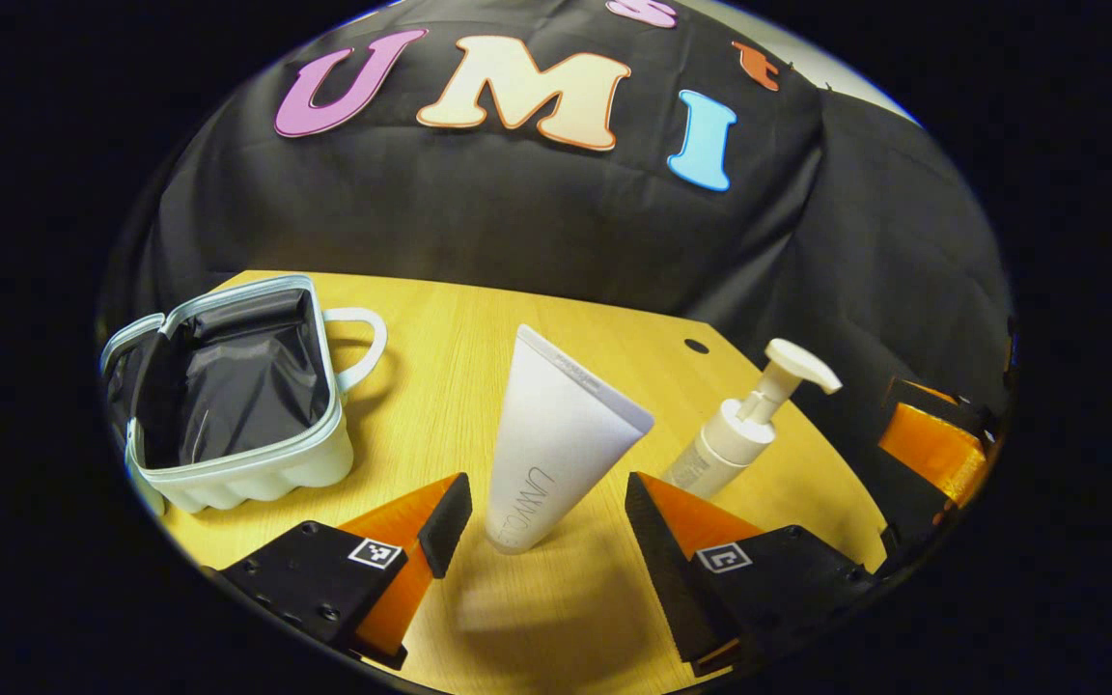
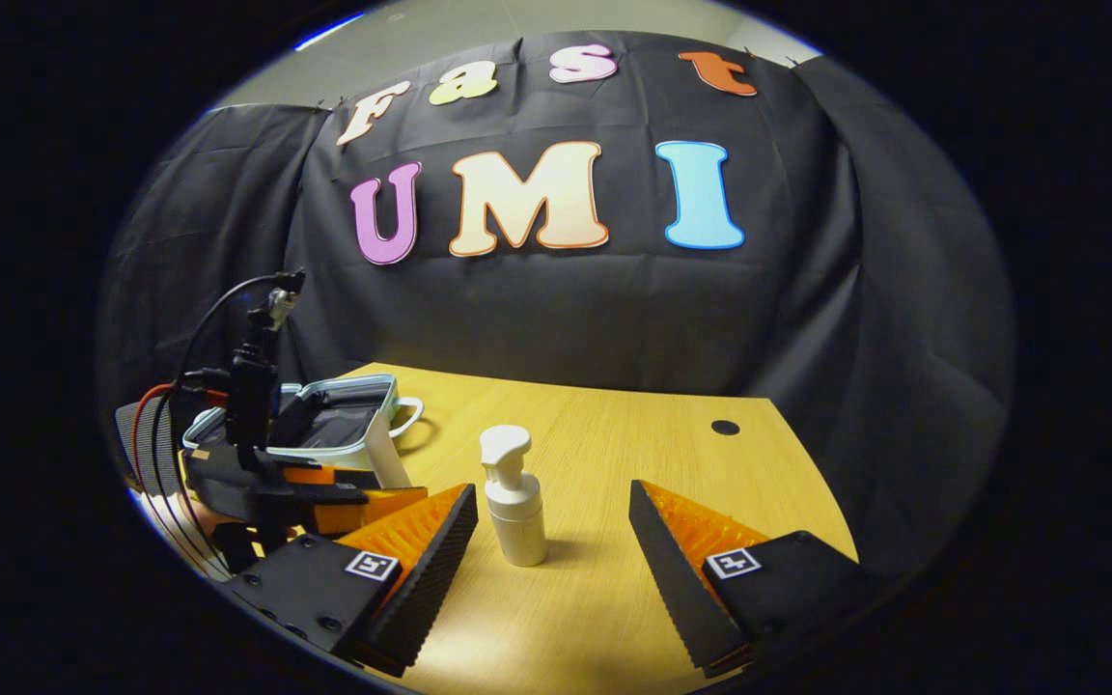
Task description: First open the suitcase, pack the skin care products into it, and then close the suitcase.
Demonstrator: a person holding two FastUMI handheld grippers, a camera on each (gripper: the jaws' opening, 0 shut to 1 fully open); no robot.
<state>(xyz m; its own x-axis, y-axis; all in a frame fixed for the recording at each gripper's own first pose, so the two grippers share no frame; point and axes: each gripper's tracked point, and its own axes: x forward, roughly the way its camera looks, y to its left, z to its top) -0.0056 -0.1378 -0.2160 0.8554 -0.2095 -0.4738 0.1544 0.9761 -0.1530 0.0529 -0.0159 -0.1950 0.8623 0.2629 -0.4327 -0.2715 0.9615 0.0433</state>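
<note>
Left claw (image 1: 546, 526): fingers apart, straddling an upright white tube (image 1: 556, 444) on the table (image 1: 440, 367), no contact evident. Right claw (image 2: 551, 541): fingers apart, pump bottle (image 2: 514, 502) standing between them, untouched. Suitcase (image 1: 237, 405) lies open at the table's left, dark lining exposed.

Both views are dim and sharp, lit from above. The wooden table (image 1: 537, 328) shows soft shadows near the tube (image 1: 556, 444). Strong fisheye bending at the edges.
</note>
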